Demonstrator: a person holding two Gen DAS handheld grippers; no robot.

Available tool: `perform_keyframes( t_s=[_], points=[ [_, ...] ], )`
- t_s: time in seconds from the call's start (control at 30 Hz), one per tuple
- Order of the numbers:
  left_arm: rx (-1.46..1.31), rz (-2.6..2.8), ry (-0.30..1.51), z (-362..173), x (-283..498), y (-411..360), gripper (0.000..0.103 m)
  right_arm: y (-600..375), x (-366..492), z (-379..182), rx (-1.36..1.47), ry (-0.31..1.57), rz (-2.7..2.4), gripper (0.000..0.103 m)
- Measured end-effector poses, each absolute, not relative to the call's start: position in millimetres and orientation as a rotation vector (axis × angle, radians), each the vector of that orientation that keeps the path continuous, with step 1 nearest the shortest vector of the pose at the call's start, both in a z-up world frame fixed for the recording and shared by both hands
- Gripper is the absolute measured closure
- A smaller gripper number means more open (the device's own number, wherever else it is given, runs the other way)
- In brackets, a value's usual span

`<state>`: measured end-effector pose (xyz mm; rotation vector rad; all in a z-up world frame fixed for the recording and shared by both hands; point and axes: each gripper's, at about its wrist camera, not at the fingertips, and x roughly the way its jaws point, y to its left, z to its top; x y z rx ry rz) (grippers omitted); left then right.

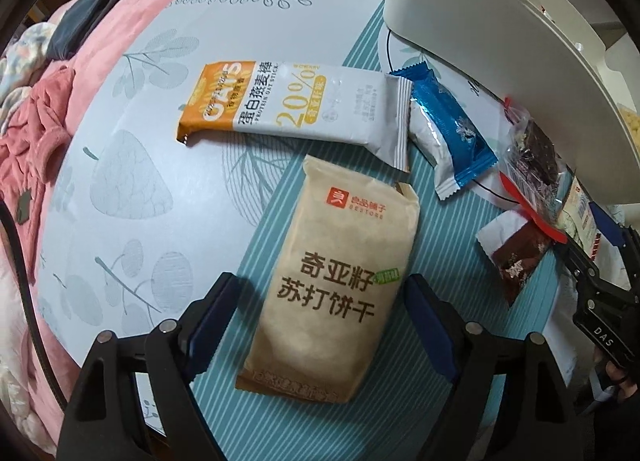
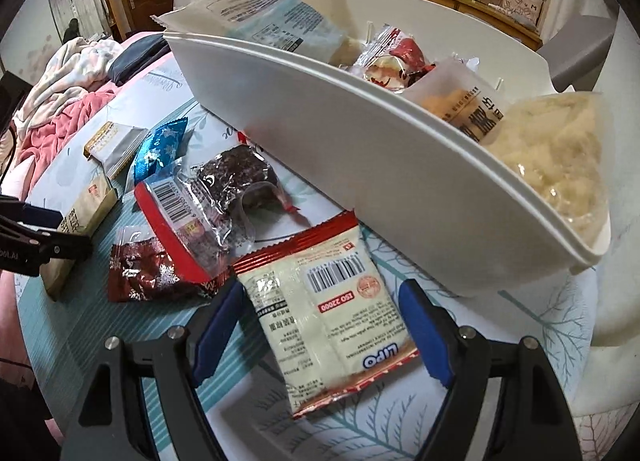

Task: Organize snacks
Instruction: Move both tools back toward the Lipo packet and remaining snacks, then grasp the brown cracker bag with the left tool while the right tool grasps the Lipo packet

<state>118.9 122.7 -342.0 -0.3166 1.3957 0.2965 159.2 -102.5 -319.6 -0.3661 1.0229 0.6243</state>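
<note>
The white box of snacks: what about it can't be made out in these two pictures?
- White box, right wrist view: its floor, covered by packets.
- White box, left wrist view: its inside, hidden by its own wall; the frame edge cuts off its right end.
- Clear tub: its label, partly behind the rim.

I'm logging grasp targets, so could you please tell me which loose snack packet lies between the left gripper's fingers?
The tan paper cracker packet with brown lettering. It lies between the fingers, while the orange-and-white oat bar and blue-and-white candy wrapper lie beyond it.

Black left gripper point(image 1: 320, 325), blue-padded jaws
</note>
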Motion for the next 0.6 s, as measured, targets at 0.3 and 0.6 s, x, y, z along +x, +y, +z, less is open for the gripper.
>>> perform_keyframes(
  t_s=[0.3,0.6],
  points=[
    [-0.267,0.309,1.341,-335,119,112,0.04,-99,155,-316,-0.372,1.039,0.622,0.039],
    [-0.256,0.285,1.344,-327,120,109,0.049,-103,147,-313,-0.348,1.094,0.584,0.053]
  ],
)
